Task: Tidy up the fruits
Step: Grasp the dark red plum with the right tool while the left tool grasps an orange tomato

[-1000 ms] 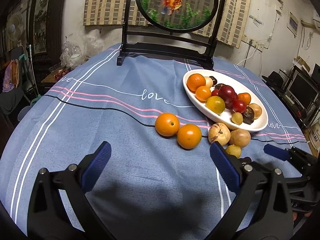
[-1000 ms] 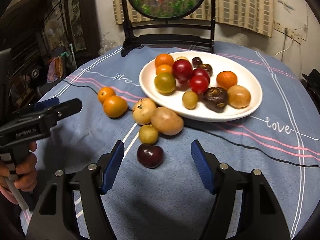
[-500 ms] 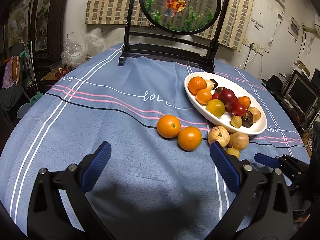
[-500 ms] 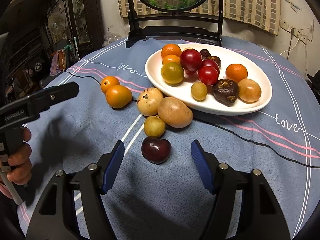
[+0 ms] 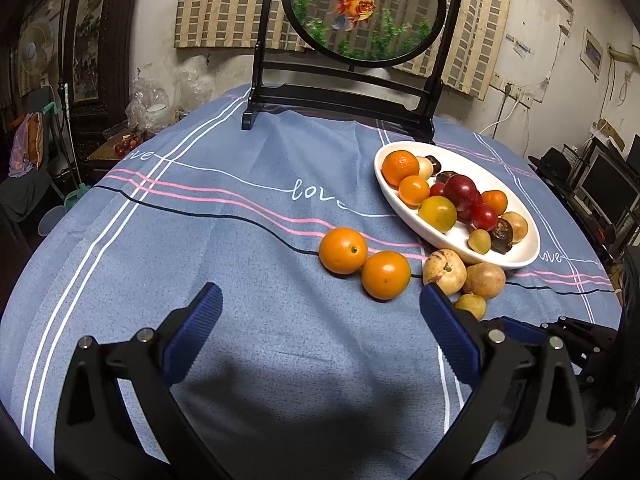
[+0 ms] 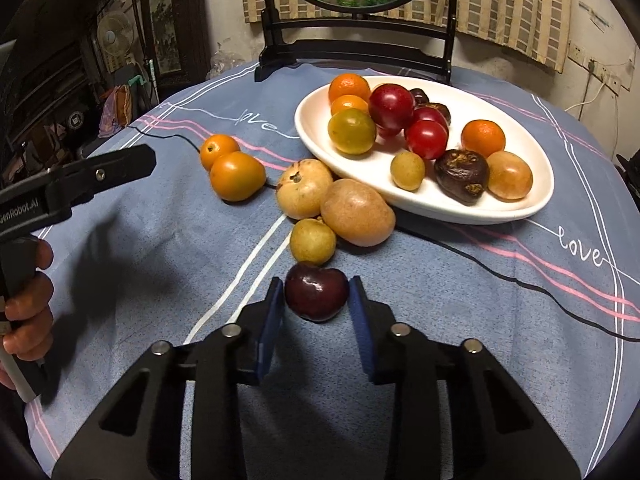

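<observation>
A white oval plate (image 6: 532, 200) (image 5: 520, 256) holds several fruits. On the blue cloth beside it lie two oranges (image 6: 236, 176) (image 5: 385, 275), two tan fruits (image 6: 357, 212) (image 5: 444, 272), a small yellow-green fruit (image 6: 312, 241) (image 5: 472, 305) and a dark purple plum (image 6: 316, 291). My right gripper (image 6: 316, 292) has its blue pads closed against both sides of the plum, which rests on the cloth. My left gripper (image 5: 320, 312) is open wide and empty, hovering above the cloth just short of the oranges. The plum is hidden in the left wrist view.
A black stand with a round goldfish panel (image 5: 362, 8) sits at the table's far edge. The left gripper's finger and the hand holding it (image 6: 80, 180) show at the left of the right wrist view. The table edge drops off to clutter on both sides.
My right gripper moved forward around the plum and closed from wide open onto its sides. My left gripper stayed open and drifted slightly.
</observation>
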Demonstrator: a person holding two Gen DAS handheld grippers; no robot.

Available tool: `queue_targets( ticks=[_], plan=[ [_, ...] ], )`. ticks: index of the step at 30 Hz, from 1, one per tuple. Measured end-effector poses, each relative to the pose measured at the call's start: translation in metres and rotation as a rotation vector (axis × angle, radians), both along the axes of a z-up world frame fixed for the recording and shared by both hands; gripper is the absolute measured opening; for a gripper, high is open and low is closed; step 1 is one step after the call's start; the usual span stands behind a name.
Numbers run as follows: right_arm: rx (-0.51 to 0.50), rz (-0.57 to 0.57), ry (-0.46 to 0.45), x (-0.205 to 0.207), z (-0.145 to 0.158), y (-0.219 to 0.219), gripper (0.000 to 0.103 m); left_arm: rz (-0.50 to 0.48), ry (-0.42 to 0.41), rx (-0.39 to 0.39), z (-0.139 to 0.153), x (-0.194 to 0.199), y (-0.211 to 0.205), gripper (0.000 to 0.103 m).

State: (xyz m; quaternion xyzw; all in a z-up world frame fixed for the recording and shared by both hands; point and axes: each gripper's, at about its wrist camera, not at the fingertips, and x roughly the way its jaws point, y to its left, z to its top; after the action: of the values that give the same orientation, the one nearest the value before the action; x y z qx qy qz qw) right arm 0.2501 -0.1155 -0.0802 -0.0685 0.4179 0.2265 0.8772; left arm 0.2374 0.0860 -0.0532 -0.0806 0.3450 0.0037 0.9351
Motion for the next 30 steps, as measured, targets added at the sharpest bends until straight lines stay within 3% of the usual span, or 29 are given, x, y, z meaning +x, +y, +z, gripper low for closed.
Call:
queue_targets(
  ticks=[7,9,11,17,20,30],
  plan=[
    [0.052,-0.058,-0.067,-0.002,0.018,-0.016,0.033,-0.101,0.011,0.054,-0.004,0.003,-0.017,0.098],
    [0.077,-0.079,-0.060,0.000,0.021,-0.022,0.033,-0.137,0.011,0.081,-0.006,0.003,-0.024,0.086],
    [0.088,-0.091,-0.049,0.001,0.021,-0.024,0.033,-0.197,0.032,0.079,-0.010,0.006,-0.032,0.064],
    [0.100,-0.103,-0.034,0.001,0.022,-0.027,0.033,-0.242,0.094,0.018,-0.020,0.025,-0.036,0.042],
    [0.107,-0.103,-0.029,0.001,0.023,-0.028,0.033,-0.253,0.119,-0.014,-0.025,0.033,-0.037,0.040],
    [0.132,-0.105,-0.009,0.002,0.025,-0.030,0.033,-0.242,0.104,0.034,-0.025,0.049,-0.044,0.039]
  ],
)
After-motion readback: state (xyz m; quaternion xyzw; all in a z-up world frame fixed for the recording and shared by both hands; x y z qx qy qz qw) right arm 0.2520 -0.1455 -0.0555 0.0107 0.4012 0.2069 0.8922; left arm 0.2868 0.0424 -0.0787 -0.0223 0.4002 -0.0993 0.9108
